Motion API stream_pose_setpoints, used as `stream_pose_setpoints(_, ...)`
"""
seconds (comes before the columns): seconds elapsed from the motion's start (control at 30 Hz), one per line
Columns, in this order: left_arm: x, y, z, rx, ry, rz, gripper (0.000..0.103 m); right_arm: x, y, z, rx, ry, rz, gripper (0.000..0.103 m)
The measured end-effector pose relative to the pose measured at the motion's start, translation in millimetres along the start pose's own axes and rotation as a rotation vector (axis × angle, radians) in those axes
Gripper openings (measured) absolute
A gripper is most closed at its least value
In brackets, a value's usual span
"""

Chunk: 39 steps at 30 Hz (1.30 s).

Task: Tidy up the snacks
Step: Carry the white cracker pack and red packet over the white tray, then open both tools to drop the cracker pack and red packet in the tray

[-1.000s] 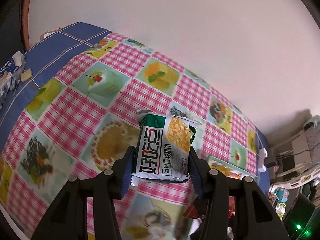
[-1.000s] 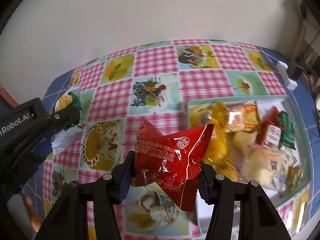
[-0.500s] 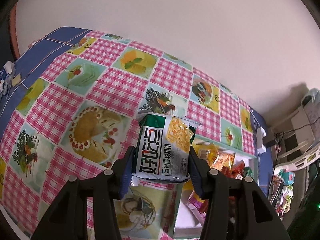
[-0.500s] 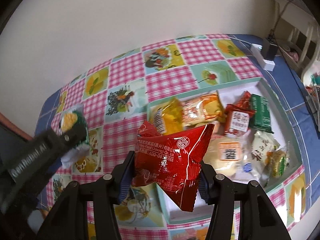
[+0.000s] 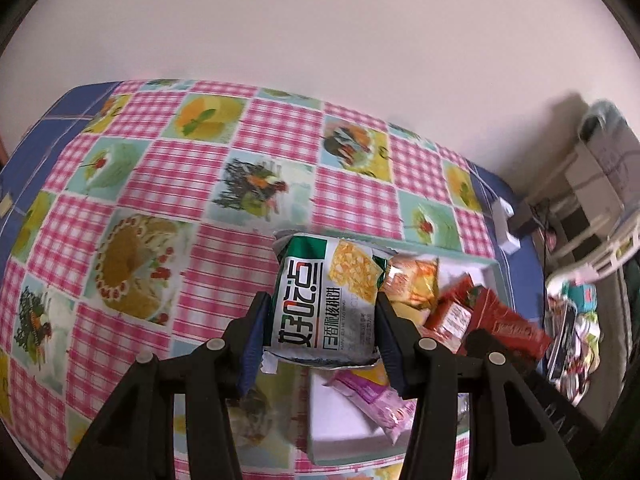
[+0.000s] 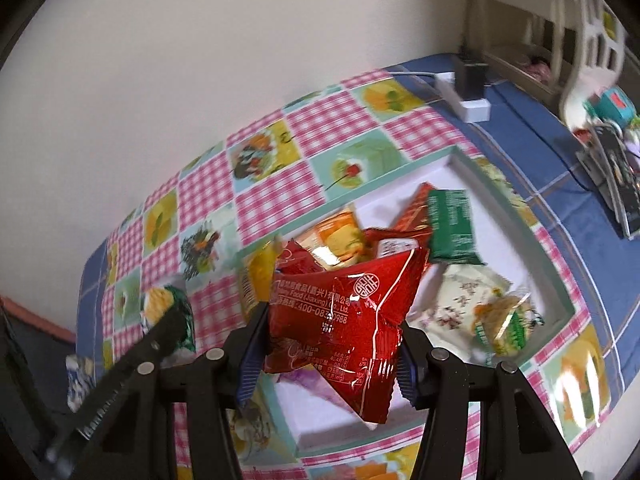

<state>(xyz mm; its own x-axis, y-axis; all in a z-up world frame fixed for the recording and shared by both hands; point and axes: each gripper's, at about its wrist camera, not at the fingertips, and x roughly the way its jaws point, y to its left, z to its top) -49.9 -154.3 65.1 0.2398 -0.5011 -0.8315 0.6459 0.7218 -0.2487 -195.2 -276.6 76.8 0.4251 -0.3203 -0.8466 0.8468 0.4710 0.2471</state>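
Left wrist view: my left tongs (image 5: pixel 320 334) clamp the green-and-white biscuit packet (image 5: pixel 326 300) upright. My right tongs (image 6: pixel 330 350) pinch a red foil snack pouch (image 6: pixel 344 320). Both hang above the white tray (image 6: pixel 516 224) ahead, ready to join its snacks.

Left gripper (image 5: pixel 320 330): angled downward, both pads pressed against a packet held between them. Right gripper (image 6: pixel 326 346): angled downward likewise, jaws clamped on its own packet, positioned close beside the left.
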Motion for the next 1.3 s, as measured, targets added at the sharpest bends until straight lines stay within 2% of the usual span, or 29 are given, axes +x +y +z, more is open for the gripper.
stream_pose_setpoints(0.33, 25.1, -40.2, -14.9, 0.111, 0.069, -0.028, 0.052, 4.3, -49.3, 12.3, 0.120, 0.018, -0.052, 0.058)
stream_pose_setpoints(0.57, 41.2, -56.7, -25.6, 0.170, 0.109, -0.017, 0.052, 12.3, -61.7, 12.7, 0.141, 0.043, -0.077, 0.058)
stream_pose_setpoints(0.77, 45.1, -69.9, -31.1, 0.215, 0.110, -0.018, 0.052, 13.2, -64.7, 12.7, 0.145, 0.044, -0.079, 0.058)
stream_pose_setpoints(1.07, 46.6, -80.8, -35.5, 0.249, 0.124, -0.031, 0.054, 16.9, -73.9, 13.0, 0.171, 0.061, -0.099, 0.059)
stream_pose_setpoints(1.2, 41.0, -80.0, -33.5, 0.240, 0.110, -0.039, 0.062, 16.9, -72.9, 13.4, 0.162, 0.061, -0.096, 0.059)
stream_pose_setpoints(1.3, 37.8, -76.5, -30.5, 0.218, 0.108, -0.040, 0.062, 16.9, -71.9, 13.3, 0.155, 0.063, -0.097, 0.059)
